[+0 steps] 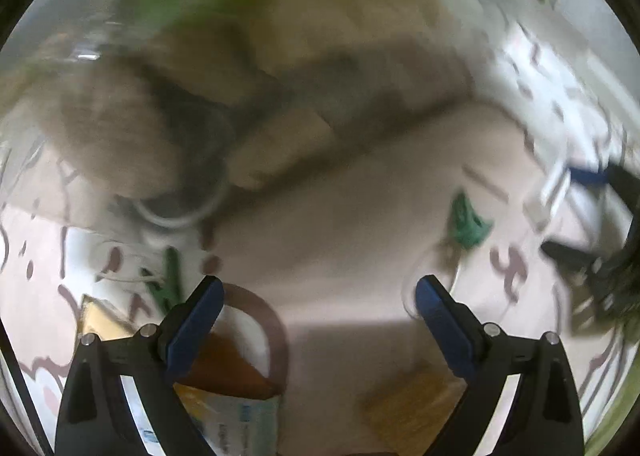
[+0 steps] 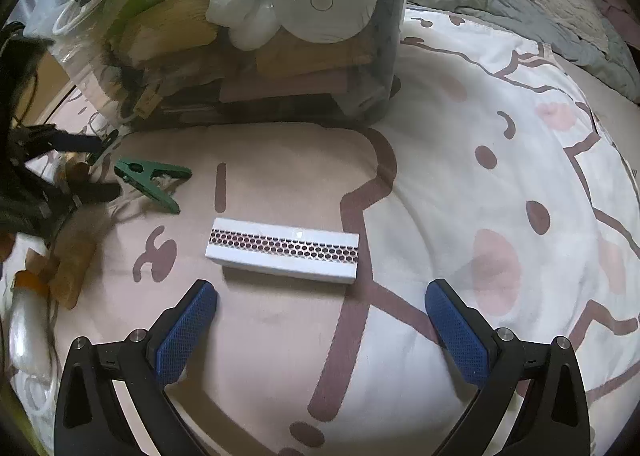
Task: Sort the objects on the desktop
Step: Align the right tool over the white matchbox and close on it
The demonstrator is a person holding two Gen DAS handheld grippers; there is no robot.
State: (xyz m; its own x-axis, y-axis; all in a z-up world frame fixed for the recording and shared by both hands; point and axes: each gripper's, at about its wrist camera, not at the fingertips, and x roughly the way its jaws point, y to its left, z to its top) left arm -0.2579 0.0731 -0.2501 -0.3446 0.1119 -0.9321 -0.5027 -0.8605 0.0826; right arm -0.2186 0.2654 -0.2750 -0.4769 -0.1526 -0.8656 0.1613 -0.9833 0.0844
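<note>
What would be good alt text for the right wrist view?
An open hand-held gripper faces a white box with a perforated strip lying on a cartoon-print bedspread. A green clip lies to the left; a clear, full container stands behind.

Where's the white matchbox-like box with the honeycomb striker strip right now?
Right wrist view: the white rectangular box lies on the patterned blanket, just ahead of the open right gripper, right of the green plastic clip.

A white matchbox (image 2: 282, 250) carries a dark, honeycomb-dotted striking strip along its side. The clothespin (image 2: 152, 183) is dark green. The blanket (image 2: 500, 183) is white and pale pink with brown cartoon outlines and rosy blotches. The clear plastic storage bin (image 2: 248, 27) shows tan, white, green and teal contents. Both grippers' pads (image 2: 188, 332) are blue on black frames.
</note>
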